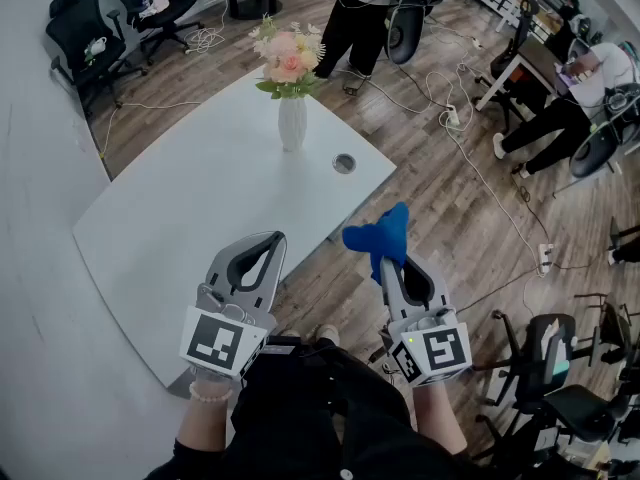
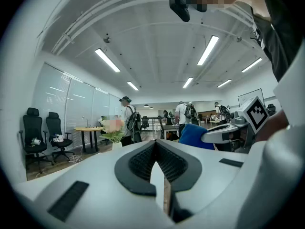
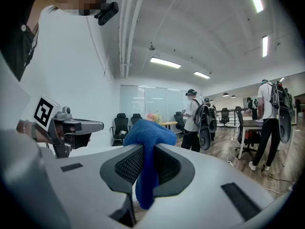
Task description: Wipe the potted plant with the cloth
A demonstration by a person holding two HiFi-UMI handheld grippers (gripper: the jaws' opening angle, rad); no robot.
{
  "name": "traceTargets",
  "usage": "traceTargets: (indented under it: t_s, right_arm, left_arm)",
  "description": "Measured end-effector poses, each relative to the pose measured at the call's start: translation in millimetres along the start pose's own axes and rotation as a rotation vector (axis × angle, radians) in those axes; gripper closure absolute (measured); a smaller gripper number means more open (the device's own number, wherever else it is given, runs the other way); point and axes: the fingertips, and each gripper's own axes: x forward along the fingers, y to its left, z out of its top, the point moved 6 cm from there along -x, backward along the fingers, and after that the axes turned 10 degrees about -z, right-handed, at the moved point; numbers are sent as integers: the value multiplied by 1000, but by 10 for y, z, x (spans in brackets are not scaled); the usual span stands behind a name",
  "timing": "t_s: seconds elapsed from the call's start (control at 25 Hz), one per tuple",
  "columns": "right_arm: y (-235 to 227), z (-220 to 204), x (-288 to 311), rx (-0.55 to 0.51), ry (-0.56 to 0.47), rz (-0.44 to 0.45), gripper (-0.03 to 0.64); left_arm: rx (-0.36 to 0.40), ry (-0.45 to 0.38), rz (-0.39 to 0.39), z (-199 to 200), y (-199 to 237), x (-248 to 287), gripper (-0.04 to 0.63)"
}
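Note:
A white vase of pink and cream flowers, the potted plant, stands near the far end of the white table; it shows small in the left gripper view as the plant. My right gripper hovers off the table's near right edge, shut on a blue cloth that bunches out past its tips; in the right gripper view the cloth hangs pinched between the jaws. My left gripper is over the table's near corner, jaws shut with nothing between them, also seen as the left gripper.
A round cable grommet sits in the table to the right of the vase. Office chairs stand at the far left. People and cables fill the wooden floor to the right; another person stands beyond the table.

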Motion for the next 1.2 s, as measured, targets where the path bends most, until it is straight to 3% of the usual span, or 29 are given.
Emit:
traceTargets:
  t_s: [0.36, 1.2]
  right_arm:
    - [-93, 12, 6, 6, -8, 1, 543]
    - [-652, -72, 98, 66, -5, 125, 543]
  left_arm:
    - [9, -7, -9, -36, -58, 63, 581]
    - [9, 41, 120, 12, -527, 238, 581]
